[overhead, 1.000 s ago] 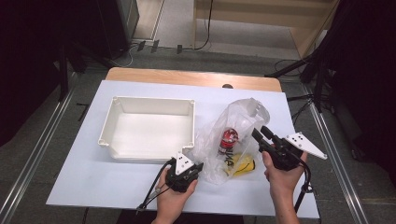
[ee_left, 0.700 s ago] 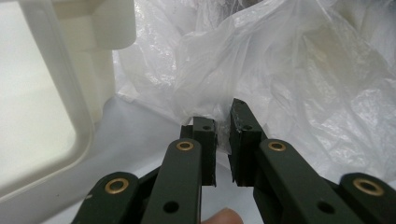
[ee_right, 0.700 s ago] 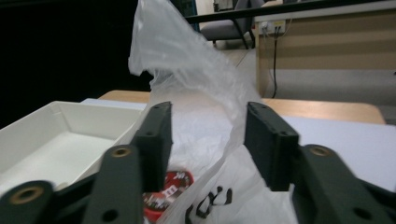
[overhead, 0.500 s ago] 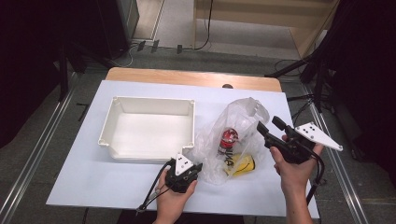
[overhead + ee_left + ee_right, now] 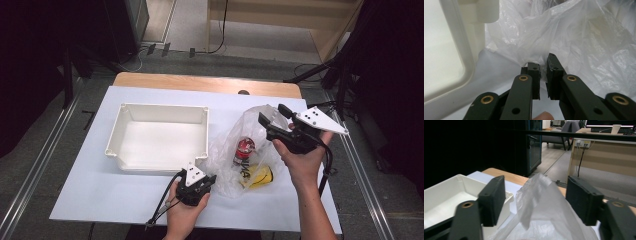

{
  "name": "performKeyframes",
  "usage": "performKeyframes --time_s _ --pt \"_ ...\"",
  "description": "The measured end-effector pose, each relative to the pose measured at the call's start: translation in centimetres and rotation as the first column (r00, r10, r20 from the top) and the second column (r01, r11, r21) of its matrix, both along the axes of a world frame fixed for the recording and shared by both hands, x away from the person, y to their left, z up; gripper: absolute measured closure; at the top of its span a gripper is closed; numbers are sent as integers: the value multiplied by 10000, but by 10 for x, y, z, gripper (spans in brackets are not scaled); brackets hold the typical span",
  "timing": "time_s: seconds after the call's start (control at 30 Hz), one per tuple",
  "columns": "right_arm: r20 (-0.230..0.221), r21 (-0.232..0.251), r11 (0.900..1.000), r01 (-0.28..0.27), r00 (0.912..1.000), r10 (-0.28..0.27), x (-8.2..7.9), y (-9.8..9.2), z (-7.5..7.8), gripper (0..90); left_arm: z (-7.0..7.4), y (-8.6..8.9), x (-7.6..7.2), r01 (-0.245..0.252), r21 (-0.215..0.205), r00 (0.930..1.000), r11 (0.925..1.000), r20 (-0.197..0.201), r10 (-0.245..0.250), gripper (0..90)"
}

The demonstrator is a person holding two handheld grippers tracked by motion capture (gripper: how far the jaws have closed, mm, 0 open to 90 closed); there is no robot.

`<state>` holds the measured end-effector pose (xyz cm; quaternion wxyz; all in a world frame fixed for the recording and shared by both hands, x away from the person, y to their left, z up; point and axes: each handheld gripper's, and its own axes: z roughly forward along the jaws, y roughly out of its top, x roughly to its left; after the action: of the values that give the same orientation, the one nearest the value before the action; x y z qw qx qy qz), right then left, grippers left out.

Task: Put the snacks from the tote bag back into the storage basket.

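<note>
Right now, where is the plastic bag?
In the high view, the plastic bag lies on the table's right half, just right of the white tray, between both tongs.

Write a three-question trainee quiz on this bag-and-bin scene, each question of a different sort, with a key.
1. True or false: the left gripper is clamped on the edge of the clear plastic bag.
2. Multiple choice: the right gripper has its jaws (A) shut on the bag's top, (B) apart with the bag's raised top between them but untouched, (C) inside the white bin.
3. Fill in: the yellow item and the red-topped item lie inside the ____.

Key: 1 true; 2 B; 3 bag. The right gripper's jaws have just been closing a little, with the bag's top between them.
</note>
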<state>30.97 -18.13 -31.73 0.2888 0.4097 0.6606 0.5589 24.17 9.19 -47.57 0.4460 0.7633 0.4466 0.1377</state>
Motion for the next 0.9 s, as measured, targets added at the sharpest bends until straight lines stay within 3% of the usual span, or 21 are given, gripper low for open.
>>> performKeyframes --time_s 0.13,0.2,0.3,0.4,0.5,0.6,0.77,0.9 --pt "-384 92 9992 382 9985 -378 9 1 -6 691 0 1 -1 -71 -77 9999 9999 87 72 850" --pt "-523 206 9995 236 9984 -225 15 -1 -11 817 0 1 -1 -61 -71 9999 10000 96 62 853" --pt "-874 223 9997 76 9962 -56 28 -3 -24 896 0 1 -1 -58 -70 9999 10000 104 58 857" --pt "-1329 57 9999 155 9910 -146 41 -4 -43 900 0 0 -1 -41 -44 9999 10000 100 42 860" --pt "-1971 -312 9990 313 9797 -369 55 -3 -66 900 0 0 -1 6 -6 10000 10000 77 -6 861" --pt "-2807 -595 9974 414 9581 -565 68 -4 -94 900 0 0 -1 43 30 10000 10000 59 -43 863" --pt "-4290 -493 9968 630 8999 -781 82 -10 -136 900 0 0 -1 89 35 9999 10000 89 -89 871" --pt "-4877 -973 9899 1029 8621 -1376 85 -16 -158 900 0 0 -1 119 51 9999 9999 96 -119 877"
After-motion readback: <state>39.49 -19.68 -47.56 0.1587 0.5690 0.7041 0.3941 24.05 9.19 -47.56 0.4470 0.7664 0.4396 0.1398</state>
